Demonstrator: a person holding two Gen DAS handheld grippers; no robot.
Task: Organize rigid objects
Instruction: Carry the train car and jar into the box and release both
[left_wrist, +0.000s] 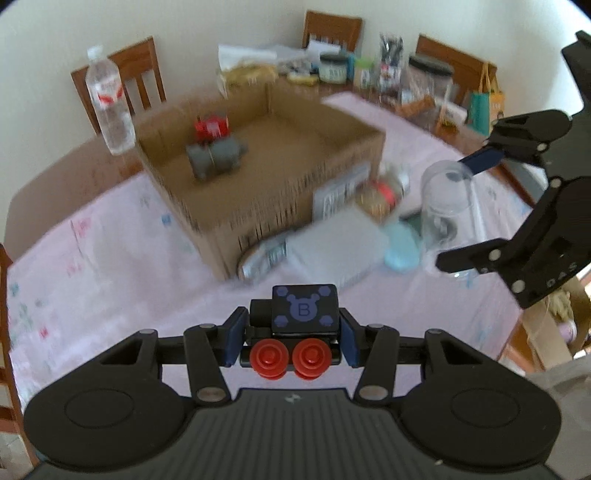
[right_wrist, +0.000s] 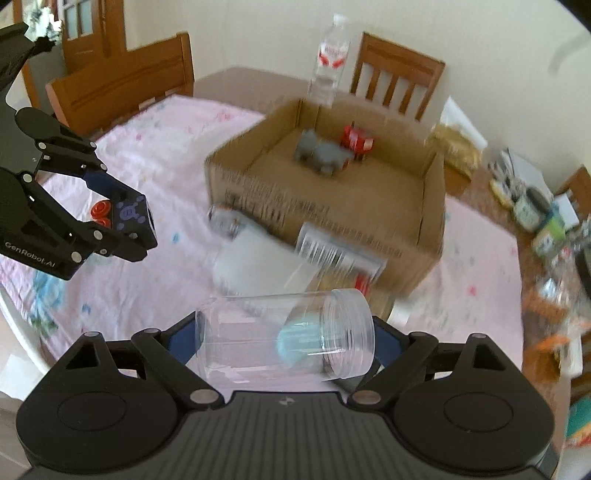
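Toy block and clear jar lifted, box waiting behind

A black toy block (left_wrist: 304, 314) with red wheels and a clear plastic jar (right_wrist: 284, 332) lying sideways hang above the worktop; the open cardboard box (left_wrist: 280, 192) beyond holds a grey toy (left_wrist: 216, 157) and a red toy (left_wrist: 212, 127).

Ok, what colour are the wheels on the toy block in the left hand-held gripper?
Red wheels, clearest in the left wrist view.
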